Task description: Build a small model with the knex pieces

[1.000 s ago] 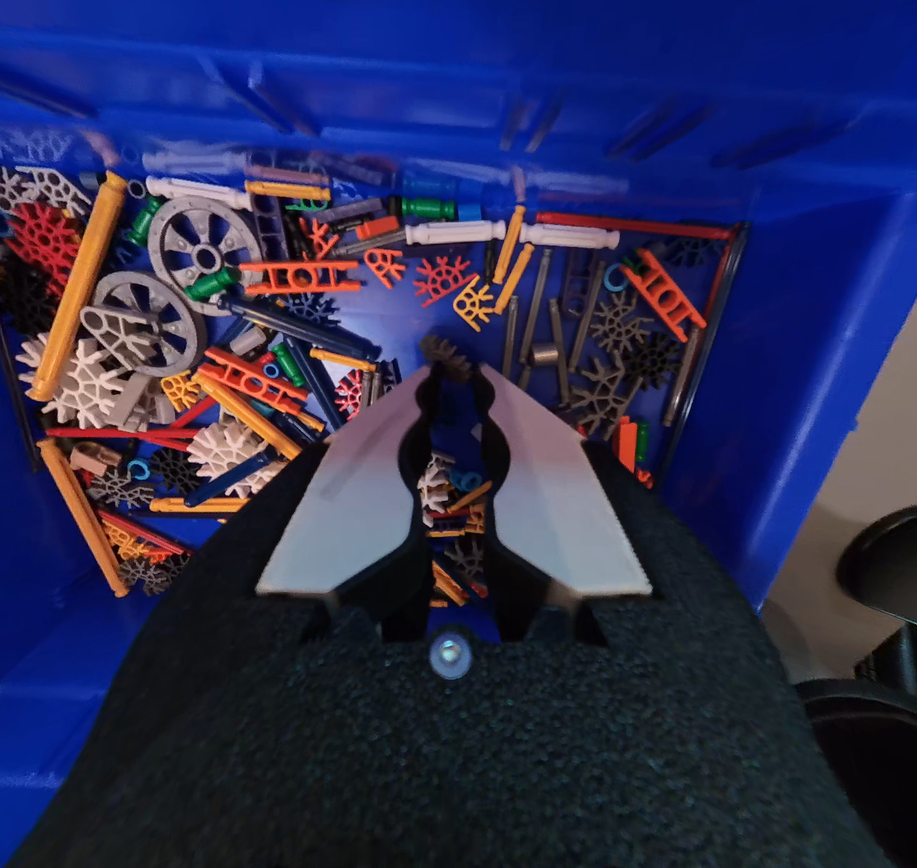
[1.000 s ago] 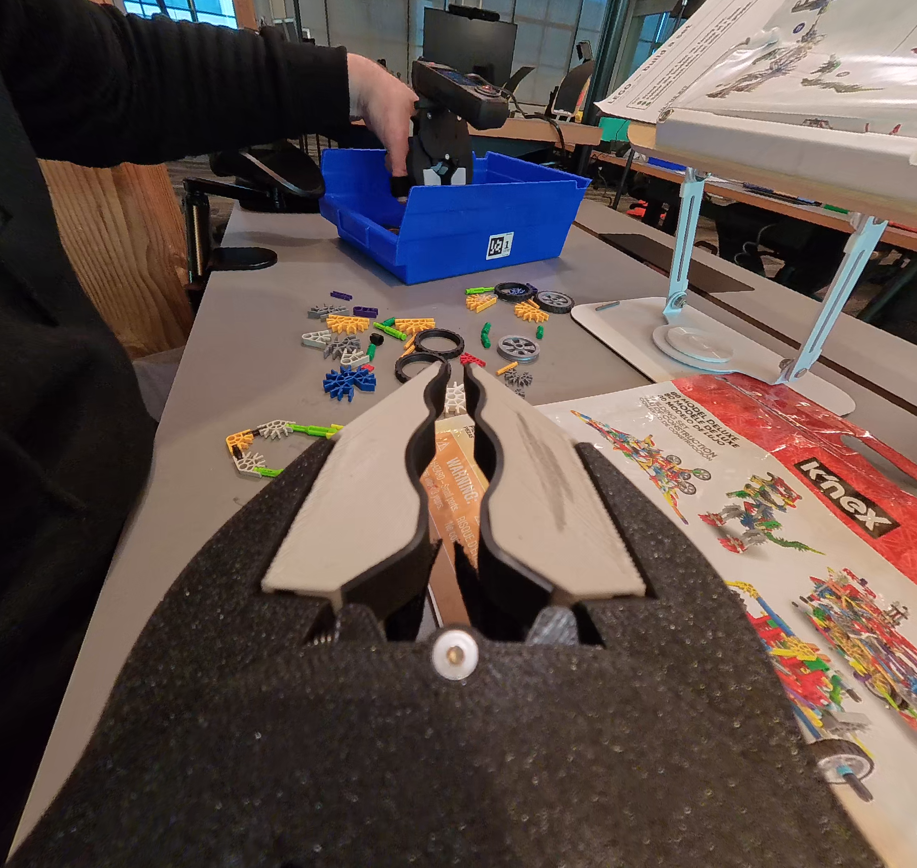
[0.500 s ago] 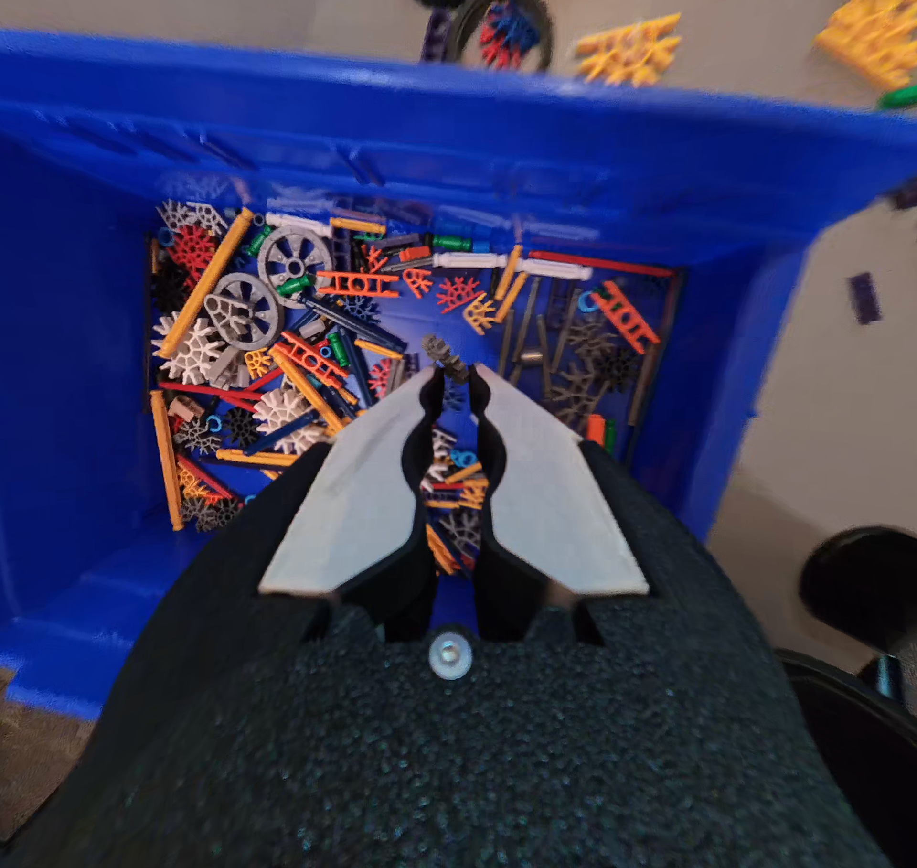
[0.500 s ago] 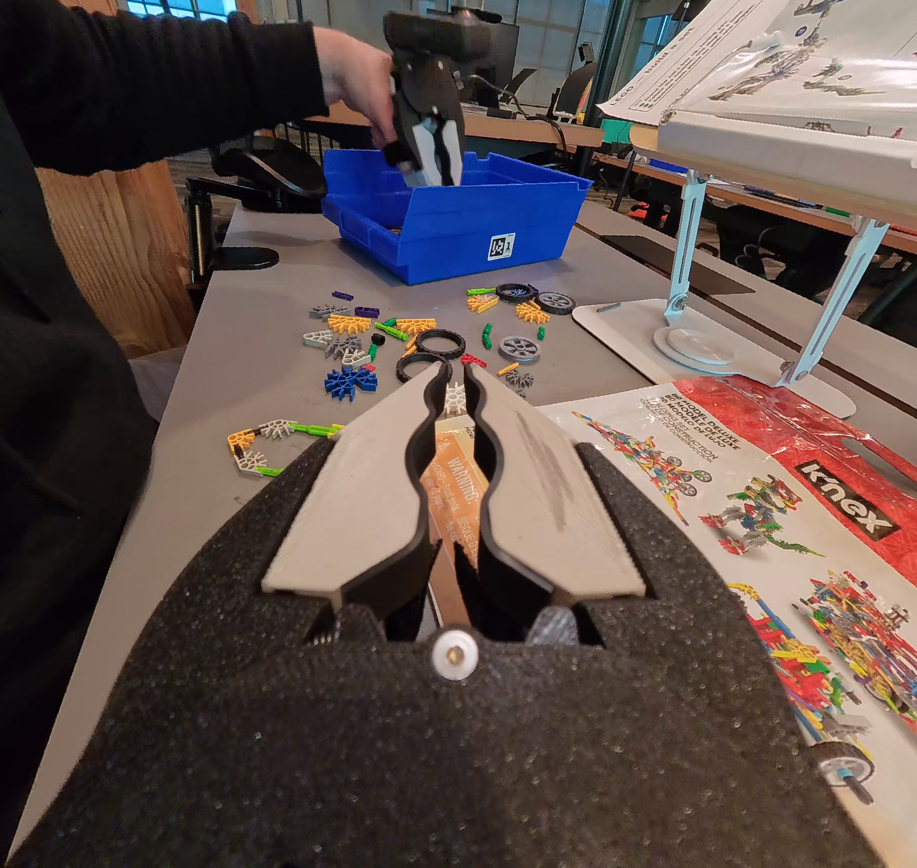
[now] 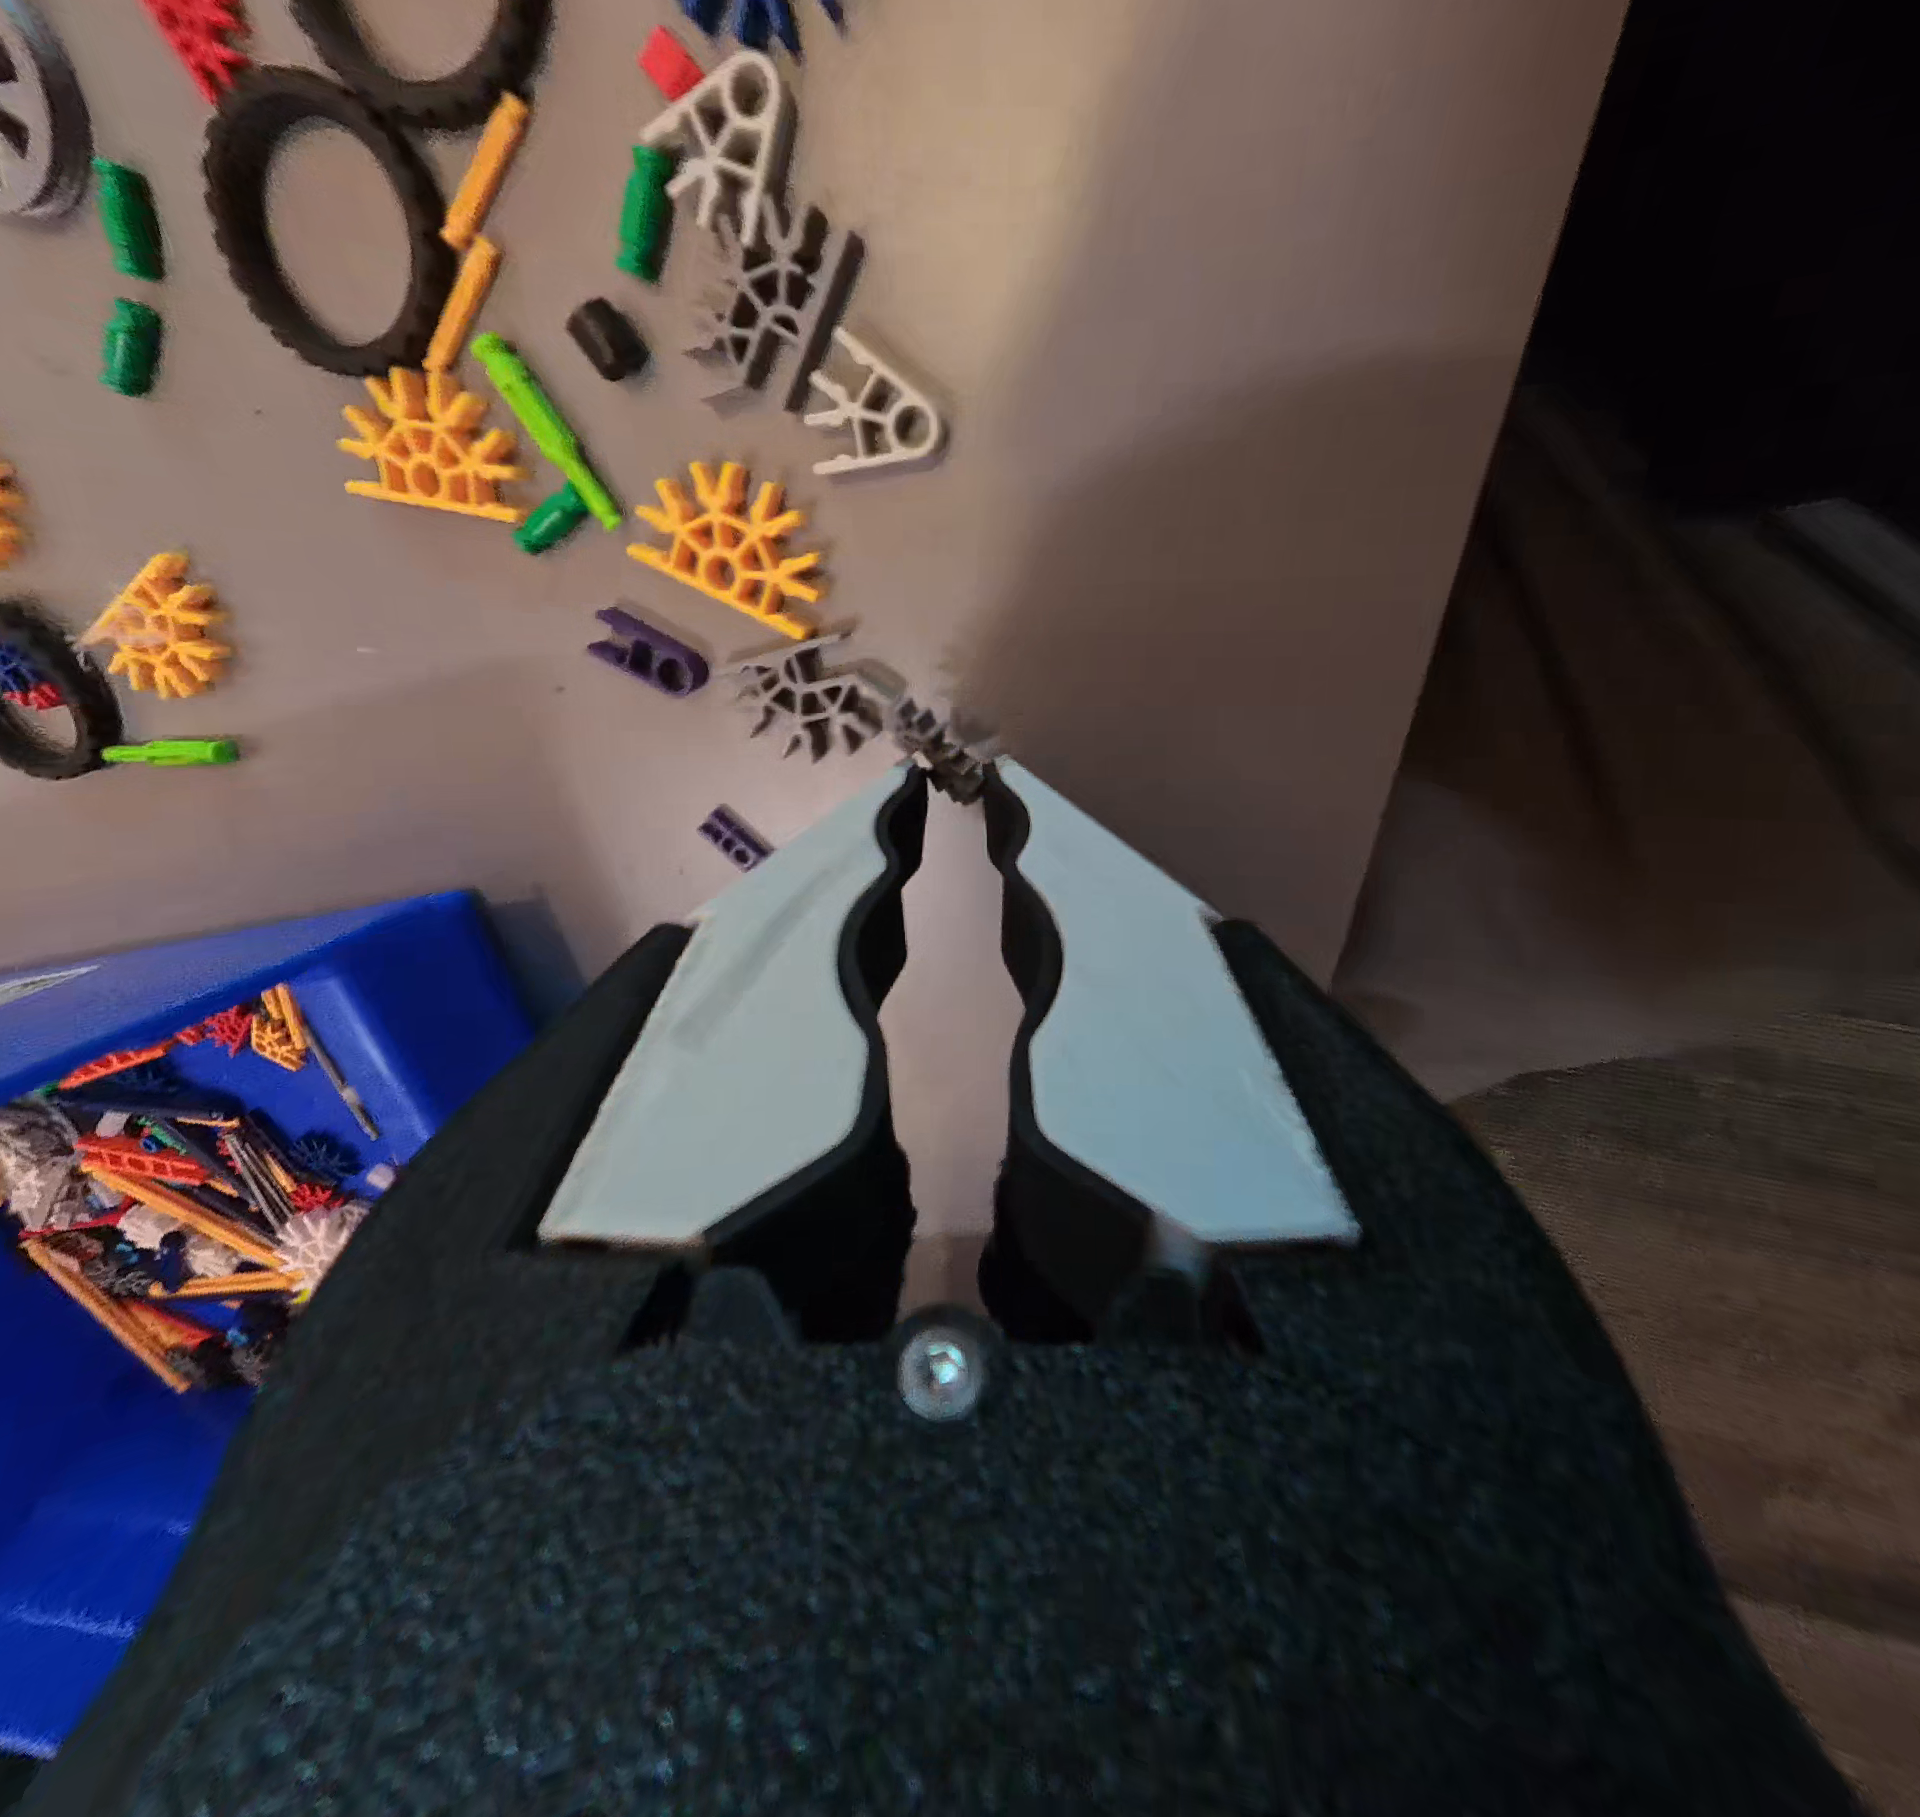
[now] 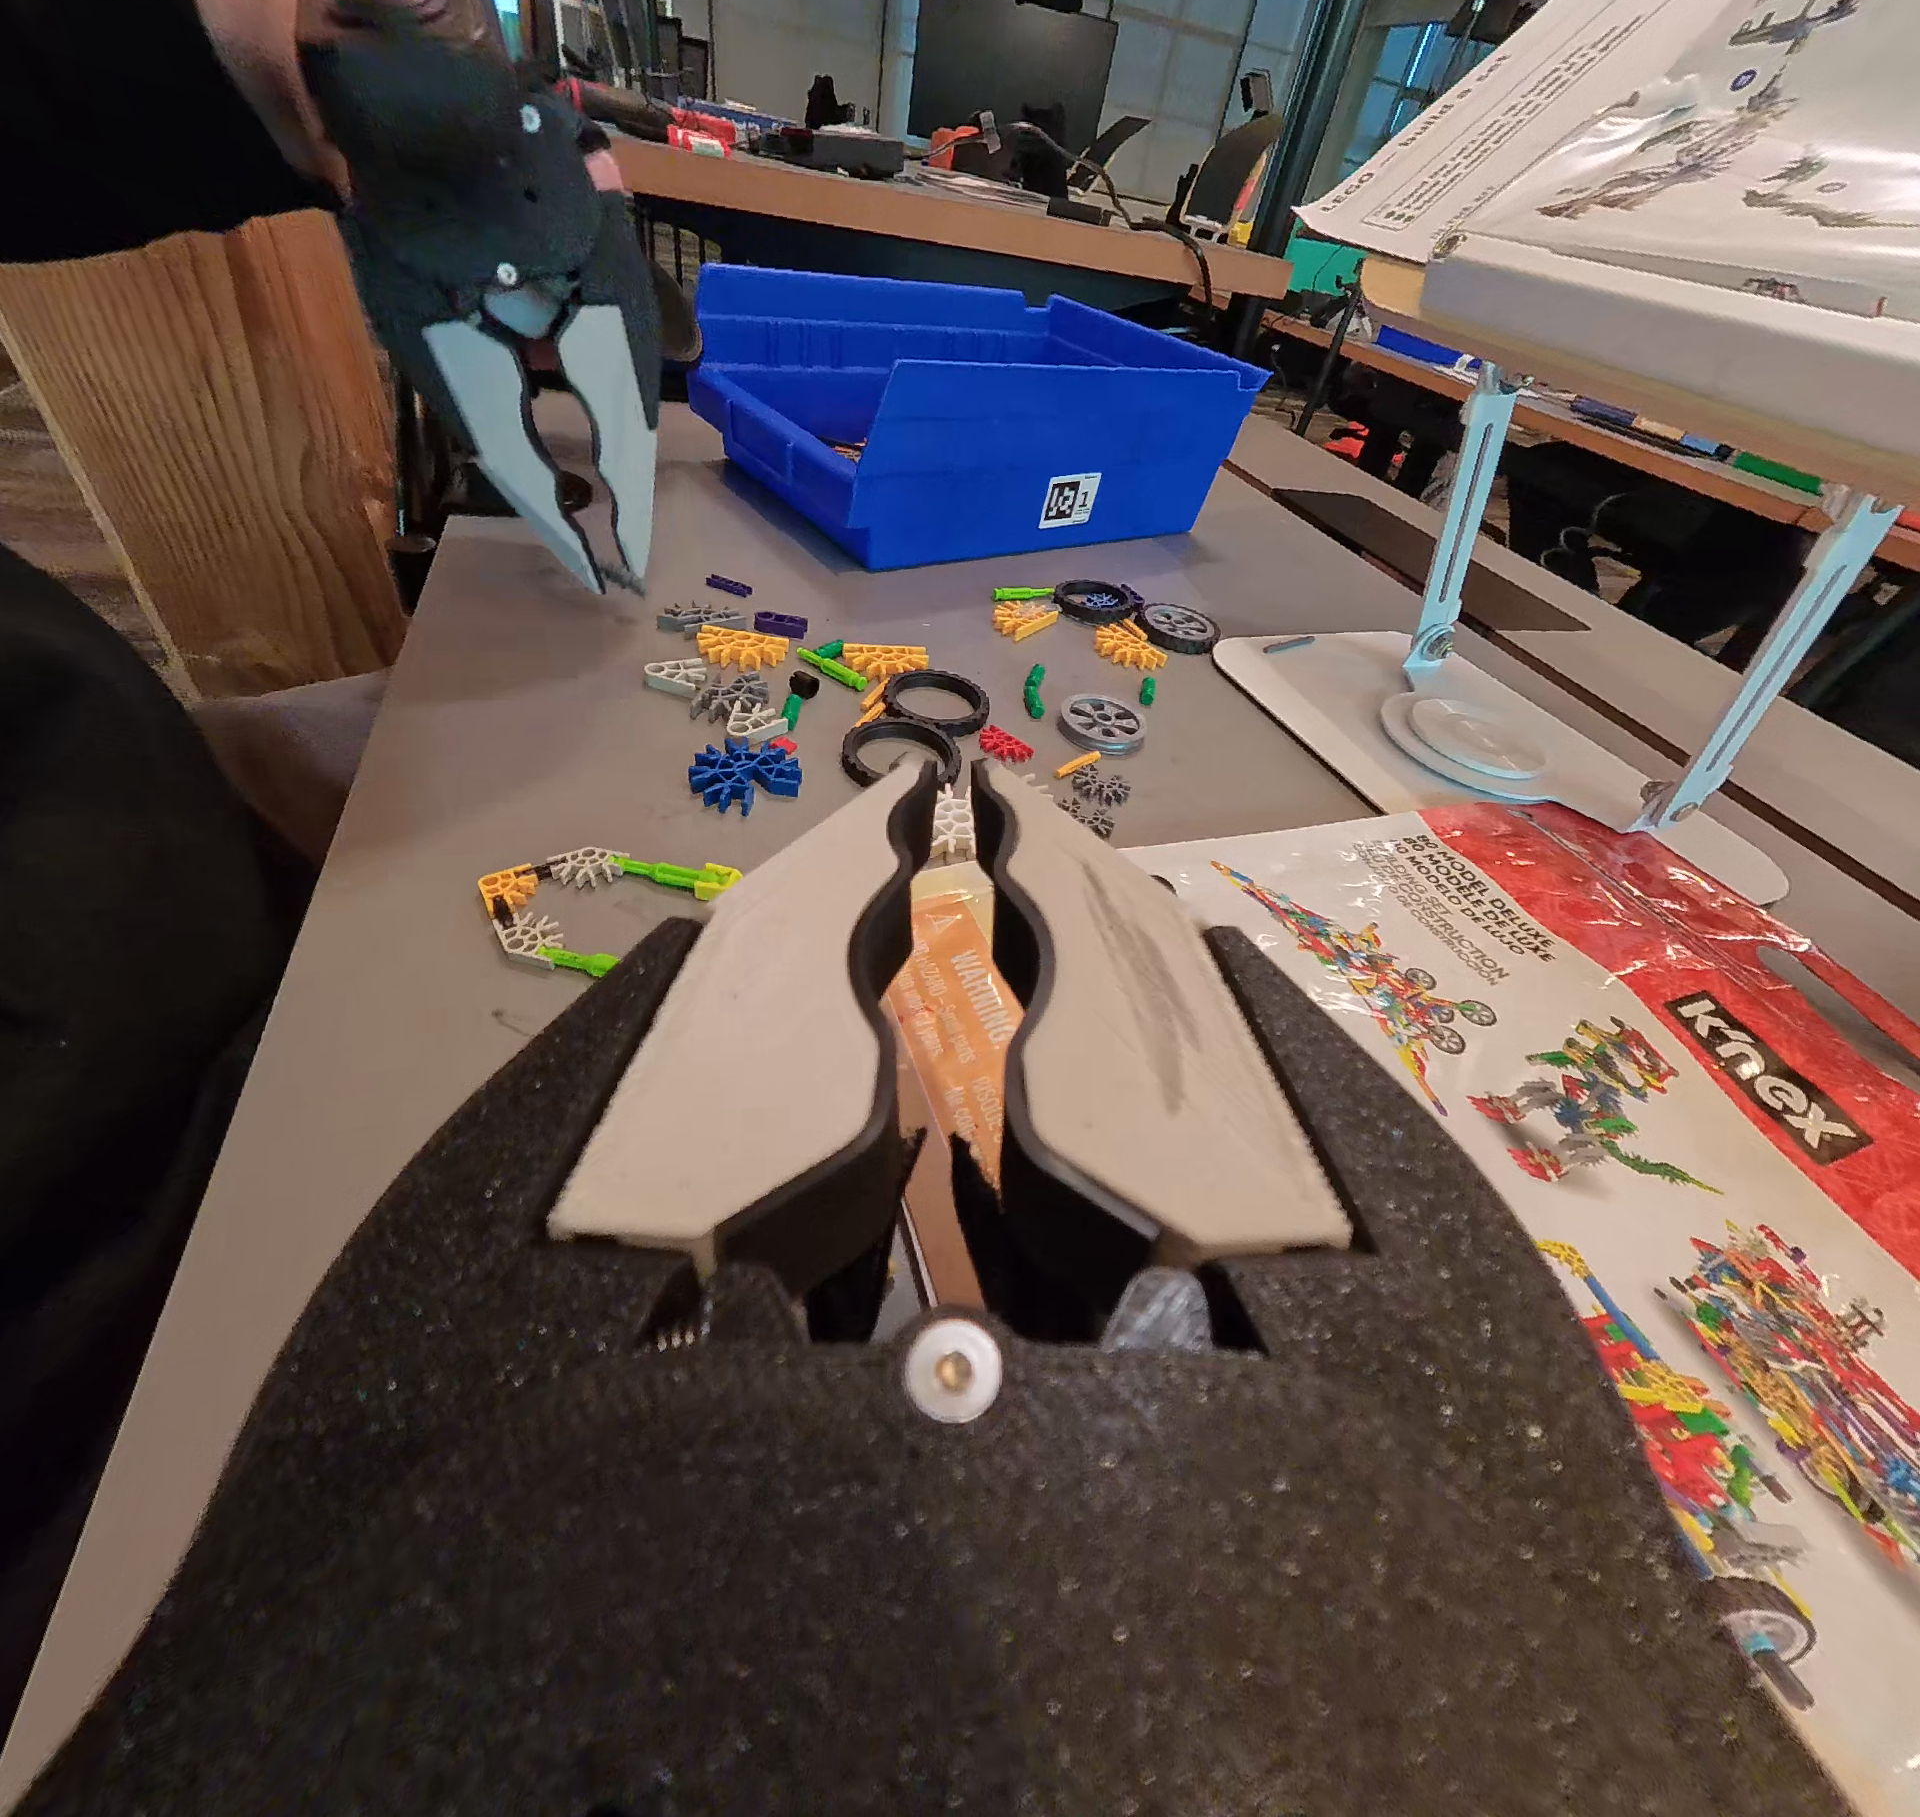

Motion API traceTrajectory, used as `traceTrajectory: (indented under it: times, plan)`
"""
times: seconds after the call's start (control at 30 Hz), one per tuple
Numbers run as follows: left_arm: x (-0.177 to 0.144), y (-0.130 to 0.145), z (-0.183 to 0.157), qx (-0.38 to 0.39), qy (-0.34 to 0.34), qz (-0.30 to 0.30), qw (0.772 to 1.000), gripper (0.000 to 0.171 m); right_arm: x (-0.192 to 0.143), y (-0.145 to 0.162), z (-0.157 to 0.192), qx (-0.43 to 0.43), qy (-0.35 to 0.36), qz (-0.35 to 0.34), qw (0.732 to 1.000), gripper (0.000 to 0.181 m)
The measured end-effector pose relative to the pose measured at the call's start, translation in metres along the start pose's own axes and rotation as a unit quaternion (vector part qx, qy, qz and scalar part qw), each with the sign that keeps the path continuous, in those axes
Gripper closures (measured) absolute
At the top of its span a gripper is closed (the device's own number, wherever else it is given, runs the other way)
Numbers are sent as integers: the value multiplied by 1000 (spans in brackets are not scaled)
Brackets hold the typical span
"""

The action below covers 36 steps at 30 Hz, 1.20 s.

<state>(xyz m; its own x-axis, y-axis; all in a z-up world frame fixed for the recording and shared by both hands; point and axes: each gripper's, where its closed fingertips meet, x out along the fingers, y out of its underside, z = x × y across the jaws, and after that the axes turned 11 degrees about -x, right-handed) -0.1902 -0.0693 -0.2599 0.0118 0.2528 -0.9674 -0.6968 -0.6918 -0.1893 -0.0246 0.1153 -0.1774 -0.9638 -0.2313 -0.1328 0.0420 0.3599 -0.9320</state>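
Left gripper (image 5: 951, 780), raised above the table (image 5: 1143, 417) beside the blue bin (image 6: 966, 437), pinches a small dark connector (image 5: 940, 754) at its tips; right gripper (image 6: 951, 780) nearly closed, holding nothing, over the printed sheet (image 6: 1558, 1040).

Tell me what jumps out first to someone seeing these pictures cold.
The left tool hangs over the grey table at the left, tips pinched on a small dark grey connector piece. Just past it sits the blue bin, with bright construction-toy pieces scattered in front, among them two black tyres and a blue snowflake connector. The right tool fills the foreground, nearly closed, holding nothing.
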Motion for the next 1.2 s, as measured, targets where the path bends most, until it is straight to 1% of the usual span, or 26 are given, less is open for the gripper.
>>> traceTrajectory:
  times: [0.07, 0.17, 0.2, 0.23, 0.33, 0.4, 0.43, 0.5, 0.53, 0.6, 0.63, 0.67, 0.73, 0.8, 0.9, 1.0, 1.1, 1.2]
  plan:
    - [8, -2, -5, -11, 2, -5, 1000, 160, 0, 0, 1, -5, -1, 2, 1000, 176]
    - [9, -1, -4, -27, 3, -15, 1000, 148, 1, 0, 3, -9, -2, 4, 1000, 176]
    - [8, -1, -4, -32, 5, -18, 999, 141, 1, 0, 3, -9, -2, 4, 1000, 176]
    - [6, -1, -2, -39, 5, -26, 999, 139, 1, 0, 3, -9, -3, 4, 1000, 176]
    - [-10, 0, 7, -65, 10, -45, 997, 135, 0, 0, 3, -8, -4, 3, 1000, 176]
    - [-29, 3, 18, -73, 7, -57, 996, 138, 0, 0, 3, -8, -4, 2, 1000, 176]
    - [-42, 3, 30, -79, -2, -71, 994, 139, 0, 0, 3, -7, -4, 2, 1000, 176]
    - [-67, 8, 67, -103, -39, -91, 990, 146, 0, 0, 3, -6, -5, 1, 1000, 176]
    - [-74, 14, 87, -113, -54, -93, 988, 151, 0, 0, 3, -5, -5, 1, 1000, 176]
    - [-78, 33, 130, -126, -93, -73, 985, 154, 0, 0, 3, -5, -6, 1, 1000, 176]
    - [-75, 43, 150, -134, -108, -62, 983, 157, 0, 0, 3, -6, -5, 1, 1000, 176]
    - [-70, 50, 167, -142, -109, -56, 982, 158, 0, 0, 3, -6, -5, 1, 1000, 176]
    - [-52, 67, 194, -169, -104, -24, 980, 160, 0, 0, 3, -5, -5, 0, 1000, 176]
    - [-30, 81, 209, -188, -80, 11, 979, 162, 0, -1, 2, -3, -5, -2, 1000, 176]
    - [-4, 94, 212, -195, -41, 51, 979, 161, -1, -1, 1, 0, -5, -5, 1000, 176]
    - [12, 105, 215, -196, -31, 84, 977, 158, -2, -2, 1, 6, -7, -8, 1000, 176]
    - [21, 111, 218, -209, -26, 93, 973, 153, -2, -3, 0, 11, -8, -11, 1000, 176]
    - [24, 109, 222, -215, -21, 80, 973, 149, -3, -3, -1, 13, -8, -13, 1000, 176]
